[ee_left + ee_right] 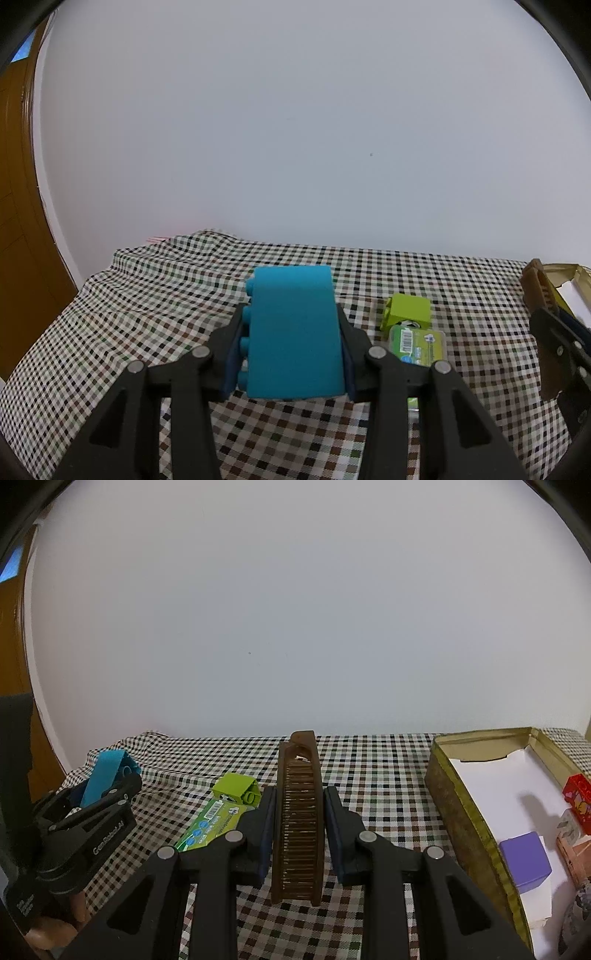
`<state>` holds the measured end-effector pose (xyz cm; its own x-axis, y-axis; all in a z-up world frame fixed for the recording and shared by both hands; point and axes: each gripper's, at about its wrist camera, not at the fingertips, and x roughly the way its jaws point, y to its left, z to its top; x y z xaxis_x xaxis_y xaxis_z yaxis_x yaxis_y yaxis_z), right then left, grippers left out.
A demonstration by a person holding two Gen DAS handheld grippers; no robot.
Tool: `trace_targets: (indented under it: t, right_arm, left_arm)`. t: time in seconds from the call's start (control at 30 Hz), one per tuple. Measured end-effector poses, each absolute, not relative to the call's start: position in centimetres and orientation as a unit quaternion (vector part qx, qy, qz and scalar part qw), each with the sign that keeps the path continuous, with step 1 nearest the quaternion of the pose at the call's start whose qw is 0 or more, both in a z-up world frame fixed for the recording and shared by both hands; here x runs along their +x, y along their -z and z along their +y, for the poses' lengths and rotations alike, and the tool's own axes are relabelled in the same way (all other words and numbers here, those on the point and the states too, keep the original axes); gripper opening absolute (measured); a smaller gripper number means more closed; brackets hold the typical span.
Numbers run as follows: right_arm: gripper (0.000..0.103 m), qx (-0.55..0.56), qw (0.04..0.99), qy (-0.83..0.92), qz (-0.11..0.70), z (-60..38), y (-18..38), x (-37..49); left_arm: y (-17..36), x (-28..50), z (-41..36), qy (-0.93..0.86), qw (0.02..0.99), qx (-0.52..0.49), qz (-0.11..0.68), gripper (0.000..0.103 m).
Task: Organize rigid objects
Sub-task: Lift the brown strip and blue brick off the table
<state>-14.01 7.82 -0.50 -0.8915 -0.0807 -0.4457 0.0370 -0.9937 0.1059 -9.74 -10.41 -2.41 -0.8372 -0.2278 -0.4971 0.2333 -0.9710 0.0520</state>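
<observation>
Left wrist view: left tool [291, 332] clamps a blue block [293, 332] above the tabletop [147, 314]; right tool [300, 812] grips a brown comb [300, 812].

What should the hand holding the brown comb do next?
Probably carry the brown comb rightward over the open tin box and let go. The right tool already grips it, and the box, holding a purple block and a red one, has bare space.
</observation>
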Motion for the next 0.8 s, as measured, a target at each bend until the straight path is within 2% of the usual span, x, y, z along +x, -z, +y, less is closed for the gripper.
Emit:
trace_targets:
  t: [0.8]
  right_arm:
    - [0.028, 0.225, 0.032, 0.973, -0.039, 8.1, 0.9, -13.0]
  left_arm:
    - [2.9, -8.9, -9.1, 0.963, 0.105, 0.249, -0.002, 0.042]
